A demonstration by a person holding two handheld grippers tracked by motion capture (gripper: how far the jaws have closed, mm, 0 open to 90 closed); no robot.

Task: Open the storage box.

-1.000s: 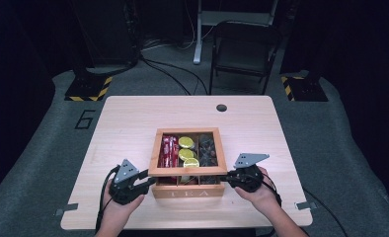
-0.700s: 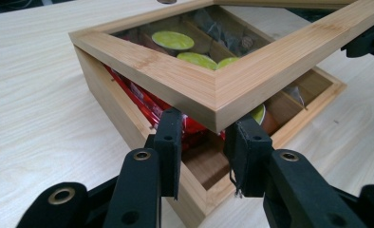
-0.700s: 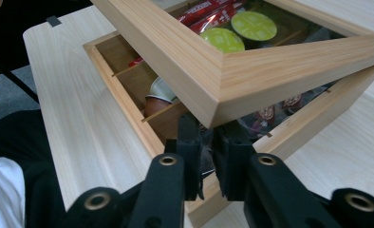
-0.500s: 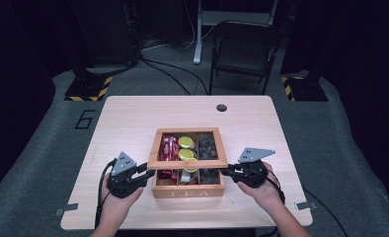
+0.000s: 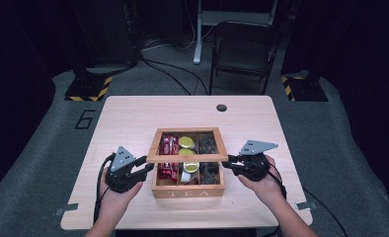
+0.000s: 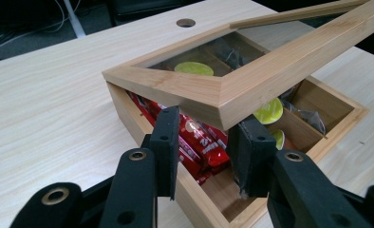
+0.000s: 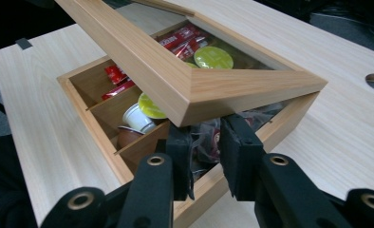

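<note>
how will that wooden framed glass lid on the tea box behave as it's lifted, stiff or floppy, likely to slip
The wooden-framed glass lid looks stiff: its frame stays straight while tilted above the wooden tea box. It probably pivots at the far edge rather than lifting free. It may slip, since the left gripper and right gripper sit under smooth front corners.

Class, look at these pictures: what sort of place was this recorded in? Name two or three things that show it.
Probably a recording studio or lab, not a home: a lone wooden table stands on grey carpet marked with a 6, amid dark surroundings, with hazard-striped stand bases, trailing cables and a folding chair behind.
</note>
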